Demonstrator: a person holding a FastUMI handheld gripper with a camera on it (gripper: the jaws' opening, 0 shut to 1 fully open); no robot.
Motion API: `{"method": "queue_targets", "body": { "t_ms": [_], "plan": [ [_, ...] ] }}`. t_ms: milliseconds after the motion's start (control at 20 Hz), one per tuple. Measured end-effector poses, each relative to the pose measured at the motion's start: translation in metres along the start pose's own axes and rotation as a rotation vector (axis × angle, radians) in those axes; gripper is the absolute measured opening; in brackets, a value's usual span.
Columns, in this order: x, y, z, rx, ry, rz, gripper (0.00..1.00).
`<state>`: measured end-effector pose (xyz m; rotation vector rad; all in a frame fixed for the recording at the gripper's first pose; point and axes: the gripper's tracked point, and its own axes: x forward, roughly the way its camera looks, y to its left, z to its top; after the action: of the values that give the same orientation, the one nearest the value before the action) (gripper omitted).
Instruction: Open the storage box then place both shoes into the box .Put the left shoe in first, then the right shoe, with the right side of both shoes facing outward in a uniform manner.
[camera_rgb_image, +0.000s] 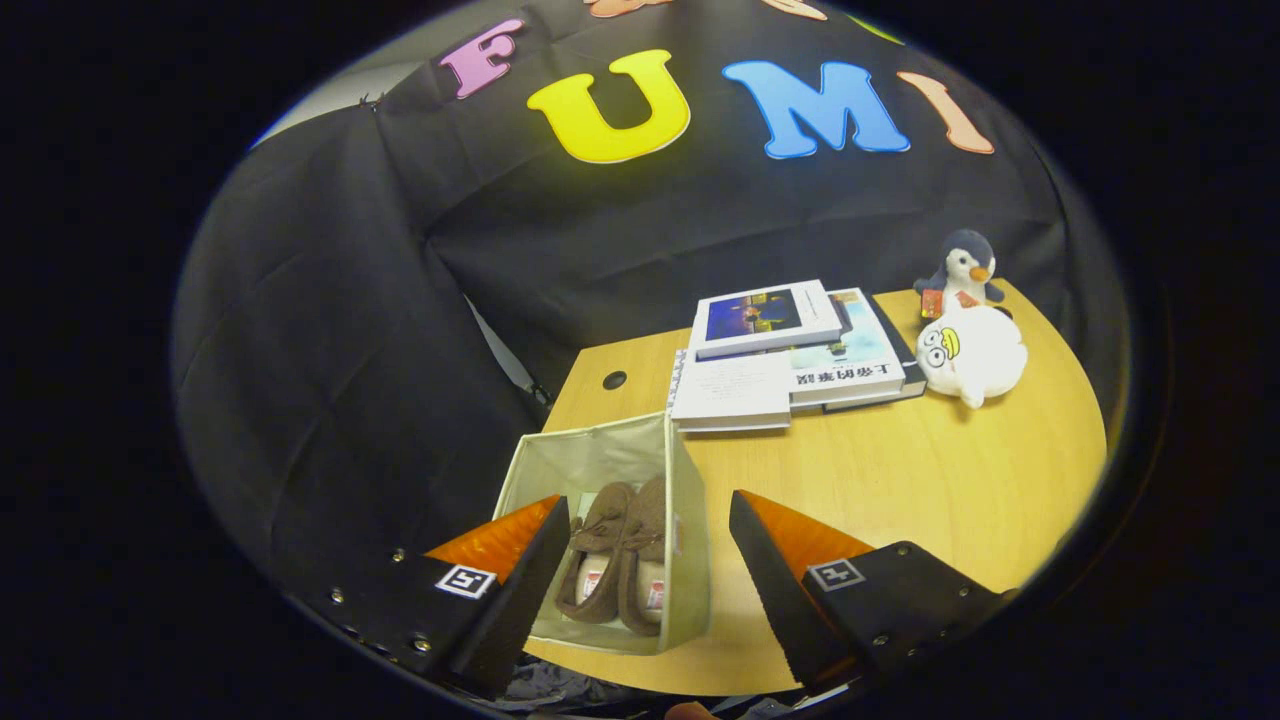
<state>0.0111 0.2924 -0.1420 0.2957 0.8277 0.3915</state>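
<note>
A pale fabric storage box (690, 520) stands open on the wooden table (900, 500), below and between my fingers. Two brown moccasin shoes lie side by side inside it: one shoe (598, 560) toward the left finger, the other shoe (648, 550) beside it on the right. Both point their toes away from me. My gripper (648, 520) hovers above the box, open, with nothing between its fingers. The left finger (520, 570) overlaps the box's left wall, and the right finger (780, 570) is over bare table just right of the box.
Beyond the box lies a stack of books (790, 350). Right of the books sit a white plush toy (970, 355) and a small penguin plush (962, 270). A cable hole (614, 380) is in the table near its left edge. Black cloth surrounds the table.
</note>
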Motion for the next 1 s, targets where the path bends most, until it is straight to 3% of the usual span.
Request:
{"method": "queue_targets", "body": {
  "t_ms": [700,1000],
  "plan": [
    [-0.119,-0.132,0.078,-0.192,-0.300,-0.130,0.98],
    [-0.157,-0.173,0.100,-0.216,-0.421,-0.193,0.97]
  ]
}}
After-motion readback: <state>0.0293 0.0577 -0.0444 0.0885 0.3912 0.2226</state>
